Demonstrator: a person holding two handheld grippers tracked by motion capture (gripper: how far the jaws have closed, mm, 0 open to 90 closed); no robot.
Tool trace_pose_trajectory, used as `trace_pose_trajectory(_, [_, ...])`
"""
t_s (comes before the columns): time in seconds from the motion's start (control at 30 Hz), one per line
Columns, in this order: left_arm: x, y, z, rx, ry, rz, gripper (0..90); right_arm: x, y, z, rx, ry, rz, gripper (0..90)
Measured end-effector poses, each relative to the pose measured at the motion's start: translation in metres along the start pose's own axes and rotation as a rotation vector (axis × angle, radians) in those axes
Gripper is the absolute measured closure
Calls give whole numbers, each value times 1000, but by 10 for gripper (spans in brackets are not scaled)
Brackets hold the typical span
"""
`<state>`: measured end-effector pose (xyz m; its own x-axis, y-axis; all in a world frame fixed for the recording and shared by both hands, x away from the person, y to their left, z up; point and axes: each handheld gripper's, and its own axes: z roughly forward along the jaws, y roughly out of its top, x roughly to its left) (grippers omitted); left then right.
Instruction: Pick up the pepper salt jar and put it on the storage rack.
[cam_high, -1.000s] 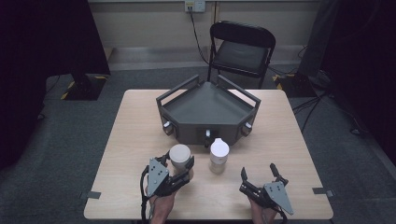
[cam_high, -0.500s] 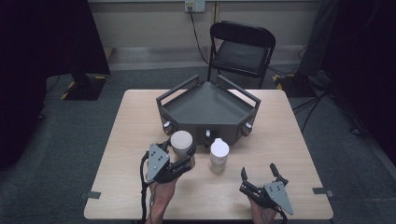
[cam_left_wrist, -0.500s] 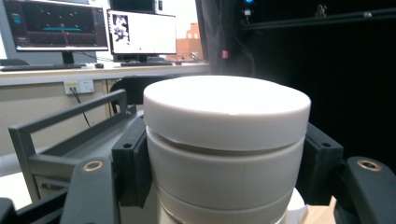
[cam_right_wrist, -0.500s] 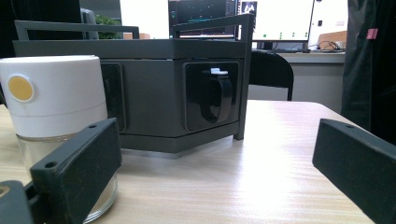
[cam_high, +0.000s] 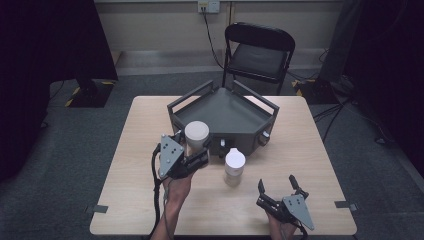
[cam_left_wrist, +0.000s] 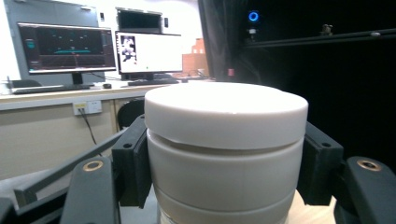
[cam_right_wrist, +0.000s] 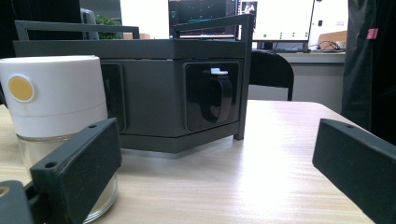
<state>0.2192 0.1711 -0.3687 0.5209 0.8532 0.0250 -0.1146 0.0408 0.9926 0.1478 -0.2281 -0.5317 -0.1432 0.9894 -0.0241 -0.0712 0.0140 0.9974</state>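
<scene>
My left gripper (cam_high: 192, 150) is clenched on the white jar (cam_high: 196, 134). In the left gripper view its two black jaws press against opposite sides of the jar (cam_left_wrist: 226, 154), just under the broad lid. In the high view I see the jar held upright, at the near left wall of the grey tray (cam_high: 235, 112). Whether it is lifted off the bench (cam_high: 150, 120) or just over the tray's rim, I cannot tell.

The tray sits toward the far edge of the bench, roughly at its middle, with raised rails along its far sides. A dark folding chair (cam_high: 257, 55) stands beyond the far edge.

My right gripper (cam_high: 278, 192) rests near the near right corner of the bench, released, its jaws spread wide with nothing between them. In the right gripper view the jaws stand well apart, and the tray's front wall (cam_right_wrist: 163, 93) faces me with a dark latch set in it.

A second container, a clear bottle with a white cap (cam_high: 234, 167), stands upright on the bench just in front of the tray, between my two grippers. In the right gripper view it (cam_right_wrist: 56, 102) stands at the left, a yellow dot on its cap, close by the left jaw.
</scene>
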Motion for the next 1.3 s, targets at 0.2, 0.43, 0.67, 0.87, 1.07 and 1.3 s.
trace_pose_trajectory(0.2, [4, 9, 15, 12, 20, -9, 342, -1, 0, 0, 0, 4, -1, 0])
trace_pose_trajectory(0.43, [10, 15, 32, 38, 38, -45, 342, -1, 0, 0, 0, 5, 0, 0])
trace_pose_trajectory(0.67, [12, 21, 51, 84, 65, -46, 342, -1, 0, 0, 0, 5, 0, 0])
trace_pose_trajectory(0.87, [14, 32, 70, 109, 87, -35, 342, -1, 0, 0, 0, 5, 0, 0])
trace_pose_trajectory(1.07, [15, 42, 89, 150, 111, -13, 342, -1, 0, 0, 0, 6, 0, 0])
trace_pose_trajectory(1.3, [18, 44, 103, 177, 130, -18, 341, -1, 0, 0, 0, 6, -1, 0])
